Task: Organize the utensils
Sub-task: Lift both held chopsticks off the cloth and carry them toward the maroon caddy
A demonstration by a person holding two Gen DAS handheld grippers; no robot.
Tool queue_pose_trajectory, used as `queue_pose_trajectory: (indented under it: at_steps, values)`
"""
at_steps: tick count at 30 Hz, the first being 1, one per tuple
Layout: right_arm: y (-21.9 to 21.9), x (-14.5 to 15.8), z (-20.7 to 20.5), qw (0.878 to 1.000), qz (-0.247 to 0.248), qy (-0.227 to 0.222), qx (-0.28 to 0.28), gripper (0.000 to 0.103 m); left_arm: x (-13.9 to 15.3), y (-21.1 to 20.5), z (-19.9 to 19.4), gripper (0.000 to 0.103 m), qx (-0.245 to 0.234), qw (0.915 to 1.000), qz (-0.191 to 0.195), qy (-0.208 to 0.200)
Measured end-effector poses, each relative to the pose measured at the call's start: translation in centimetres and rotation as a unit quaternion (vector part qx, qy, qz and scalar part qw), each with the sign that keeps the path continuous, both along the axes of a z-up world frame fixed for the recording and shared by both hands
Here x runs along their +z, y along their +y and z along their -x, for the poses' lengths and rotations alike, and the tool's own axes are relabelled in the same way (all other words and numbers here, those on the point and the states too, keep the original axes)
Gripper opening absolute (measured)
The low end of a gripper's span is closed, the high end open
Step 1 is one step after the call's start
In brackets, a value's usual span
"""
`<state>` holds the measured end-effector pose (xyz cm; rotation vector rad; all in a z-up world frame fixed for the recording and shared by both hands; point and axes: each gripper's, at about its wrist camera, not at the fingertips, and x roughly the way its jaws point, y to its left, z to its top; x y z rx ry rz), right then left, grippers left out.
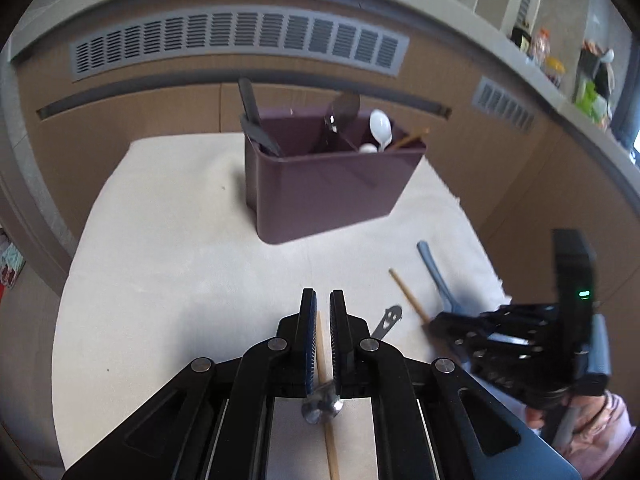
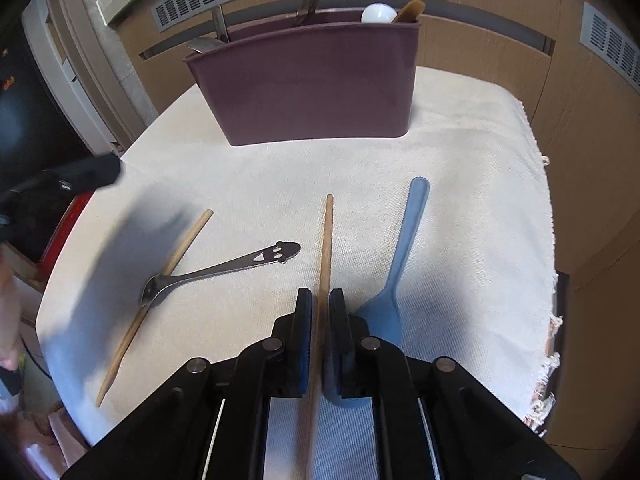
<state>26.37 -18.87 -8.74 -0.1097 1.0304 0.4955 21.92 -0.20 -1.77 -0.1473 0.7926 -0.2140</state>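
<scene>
A purple organizer [image 1: 332, 196] [image 2: 312, 92] stands at the back of the cloth and holds several utensils. My right gripper [image 2: 320, 296] [image 1: 436, 322] is shut on a wooden chopstick [image 2: 326, 240] [image 1: 406, 294] whose far end points at the organizer. A blue spatula [image 2: 404, 240] [image 1: 434, 272] lies just right of it. My left gripper [image 1: 323, 300] [image 2: 108, 170] is shut and holds nothing, hovering over a second chopstick [image 1: 322, 356] [image 2: 184, 244] that lies on the cloth. A metal spoon [image 2: 224, 268] [image 1: 390, 316] with a smiley handle lies across that chopstick.
The white cloth [image 2: 460, 200] covers a small table with drop-offs on the left and right. Brown panelled walls with grey vents [image 1: 240, 44] stand close behind. A ledge with jars [image 1: 552, 60] runs at upper right. A pink sleeve [image 1: 600, 432] shows behind the right gripper.
</scene>
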Motion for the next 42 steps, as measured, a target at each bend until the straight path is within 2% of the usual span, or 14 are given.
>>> queue_pose_trajectory:
  at_steps: [2, 8, 12, 17, 22, 26, 28, 29, 31, 33, 35, 38, 40, 42]
  values:
    - [0.5, -0.5, -0.8, 1.000, 0.009, 0.005, -0.002, 0.009, 0.0, 0.4, 0.0, 0.007, 0.000, 1.0000, 0.002, 0.006]
    - [1.9, -0.5, -1.4, 0.999, 0.041, 0.008, 0.012, 0.006, -2.9, 0.8, -0.5, 0.008, 0.000, 0.9970, 0.009, 0.077]
    - [0.9, 0.7, -0.7, 0.999, -0.018, 0.024, 0.015, 0.005, -4.0, 0.9, -0.5, 0.009, 0.000, 0.9941, 0.011, 0.108]
    - [-0.5, 3.6, 1.2, 0.997, -0.070, 0.006, 0.015, 0.005, -4.9, -0.5, -1.7, 0.016, -0.036, 0.9872, -0.001, 0.155]
    - [-0.6, 4.1, 2.5, 0.997, -0.077, -0.004, 0.017, 0.005, -6.0, -3.0, -4.0, 0.020, -0.080, 0.9736, -0.043, 0.210]
    - [-1.2, 4.3, 2.6, 0.997, -0.080, -0.005, 0.007, 0.005, -7.1, -4.9, -6.1, 0.018, -0.098, 0.9596, -0.101, 0.244]
    - [-1.4, 4.3, 2.8, 0.997, -0.078, -0.008, 0.005, 0.005, -7.1, -5.9, -6.5, 0.016, -0.113, 0.9542, -0.129, 0.245]
    - [-1.5, 4.2, 2.9, 0.997, -0.077, -0.010, 0.003, 0.005, -7.0, -6.3, -6.6, 0.010, -0.120, 0.9524, -0.139, 0.243]
    - [-1.7, 4.3, 3.1, 0.997, -0.079, -0.012, 0.000, 0.005, -7.0, -6.8, -6.5, 0.009, -0.124, 0.9525, -0.150, 0.234]
    - [-1.9, 4.4, 3.3, 0.996, -0.087, -0.016, -0.004, 0.005, -6.5, -6.6, -5.7, 0.007, -0.114, 0.9613, -0.140, 0.208]
    - [-2.1, 4.5, 3.6, 0.995, -0.093, -0.019, -0.007, 0.005, -5.0, -6.1, -4.2, 0.006, -0.096, 0.9754, -0.119, 0.159]
    - [-2.3, 5.0, 4.1, 0.995, -0.100, -0.025, -0.010, 0.005, -2.8, -5.0, -1.6, 0.006, -0.068, 0.9903, -0.075, 0.095]
    - [-2.5, 5.5, 4.4, 0.993, -0.111, -0.029, -0.012, 0.005, -0.9, -4.1, 0.4, 0.006, -0.044, 0.9972, -0.036, 0.048]
    - [-2.7, 6.1, 4.8, 0.992, -0.118, -0.036, -0.016, 0.005, 0.8, -3.8, 1.8, 0.006, -0.028, 0.9993, -0.021, 0.009]
